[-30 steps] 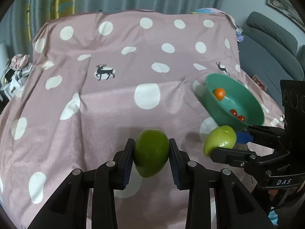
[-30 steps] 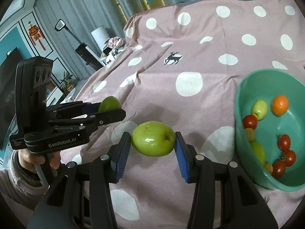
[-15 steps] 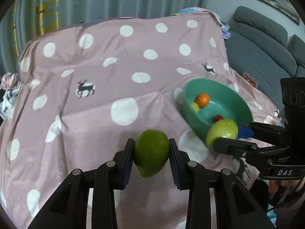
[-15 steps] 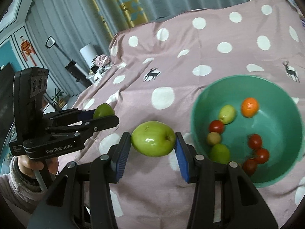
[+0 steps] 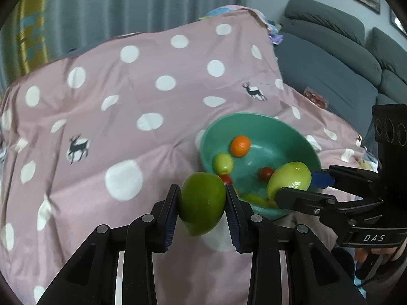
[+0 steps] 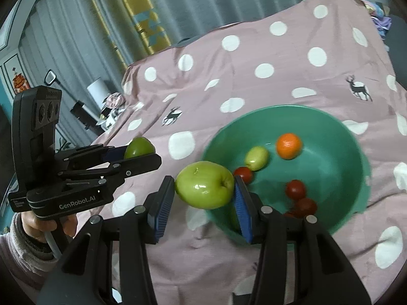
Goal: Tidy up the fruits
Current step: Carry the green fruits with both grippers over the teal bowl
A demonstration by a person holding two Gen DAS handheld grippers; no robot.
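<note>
Left gripper (image 5: pixel 201 204) clamping dark green apple (image 5: pixel 201 207), right gripper (image 6: pixel 204 197) clamping apple (image 6: pixel 204 184) at bowl (image 6: pixel 356 178) rim

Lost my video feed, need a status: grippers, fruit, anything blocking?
Left gripper shut on dark green apple. Right gripper shut on light green apple, at rim of green bowl. Nothing blocking.

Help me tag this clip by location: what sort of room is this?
Probably a home living room: a grey sofa, long curtains, and a polka-dot cloth bearing a green fruit bowl.
</note>
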